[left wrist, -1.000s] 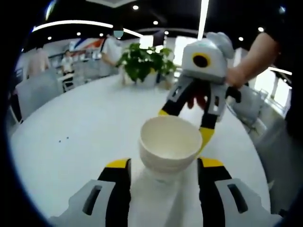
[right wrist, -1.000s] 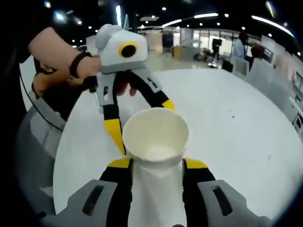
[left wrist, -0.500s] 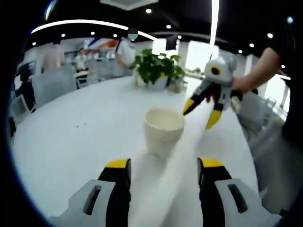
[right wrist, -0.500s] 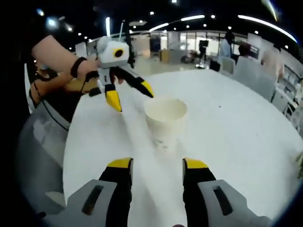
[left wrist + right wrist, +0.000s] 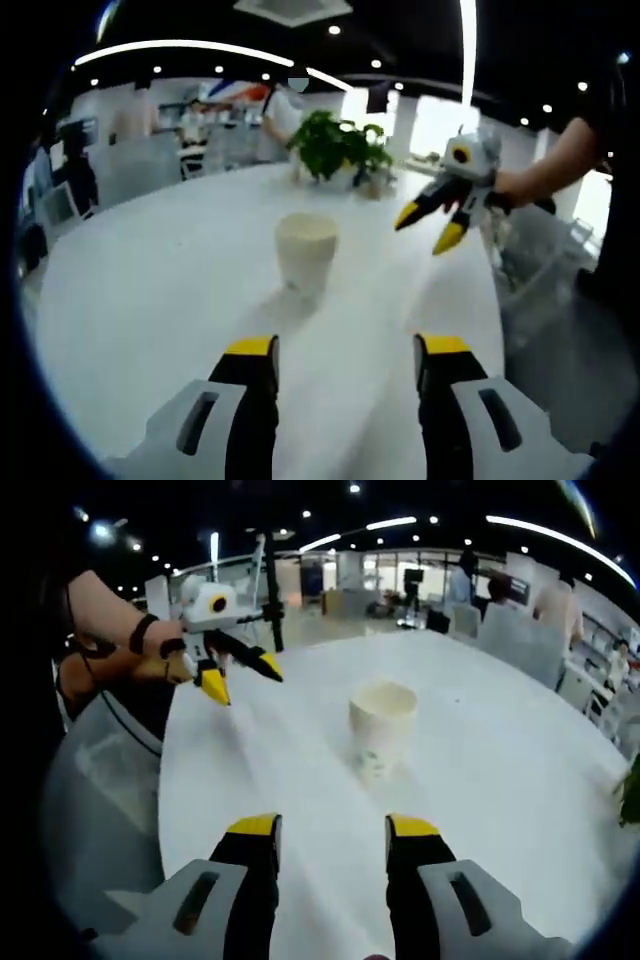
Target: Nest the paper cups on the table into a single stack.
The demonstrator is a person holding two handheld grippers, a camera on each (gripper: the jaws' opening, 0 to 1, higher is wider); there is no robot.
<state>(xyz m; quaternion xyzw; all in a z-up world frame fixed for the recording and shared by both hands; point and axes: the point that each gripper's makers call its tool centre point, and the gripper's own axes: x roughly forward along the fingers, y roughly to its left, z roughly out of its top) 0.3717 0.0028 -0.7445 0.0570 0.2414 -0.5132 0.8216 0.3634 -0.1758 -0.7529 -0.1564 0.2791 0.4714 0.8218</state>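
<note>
Both tongs stand released and hold nothing. Our left tongs [image 5: 345, 350] show yellow tips apart at the bottom of the left gripper view, and the paper cup stack [image 5: 305, 255] stands upright on the white surface [image 5: 150, 300] ahead of them, well apart. Right of it hover our right tongs [image 5: 428, 228], jaws spread. A potted plant [image 5: 340, 150] sits beyond the cups.

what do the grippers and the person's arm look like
Both the left gripper and the right gripper have light grey bodies and black jaws with yellow tips. In the right gripper view, the person's wrist wears a dark band.
</note>
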